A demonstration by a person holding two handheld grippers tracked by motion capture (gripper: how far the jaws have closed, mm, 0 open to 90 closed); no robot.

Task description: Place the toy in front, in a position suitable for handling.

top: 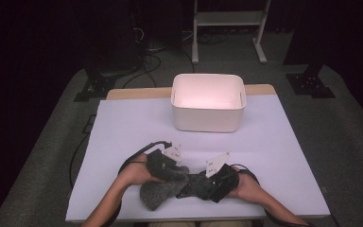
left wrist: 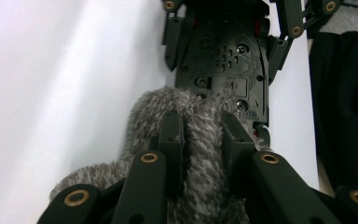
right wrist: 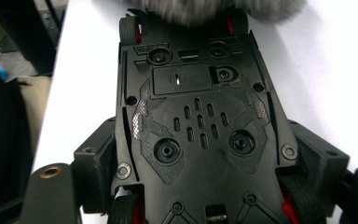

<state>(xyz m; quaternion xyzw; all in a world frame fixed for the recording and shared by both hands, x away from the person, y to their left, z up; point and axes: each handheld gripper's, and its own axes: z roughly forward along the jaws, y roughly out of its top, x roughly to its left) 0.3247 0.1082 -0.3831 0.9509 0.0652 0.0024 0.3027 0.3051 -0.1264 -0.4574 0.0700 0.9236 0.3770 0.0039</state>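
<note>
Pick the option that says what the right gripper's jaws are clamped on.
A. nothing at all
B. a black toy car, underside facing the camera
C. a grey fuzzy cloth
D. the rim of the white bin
B: in the right gripper view the right gripper grips a black toy car by its sides, its chassis with screws and vents facing the camera; the grey fuzzy cloth sits in the left gripper.
</note>
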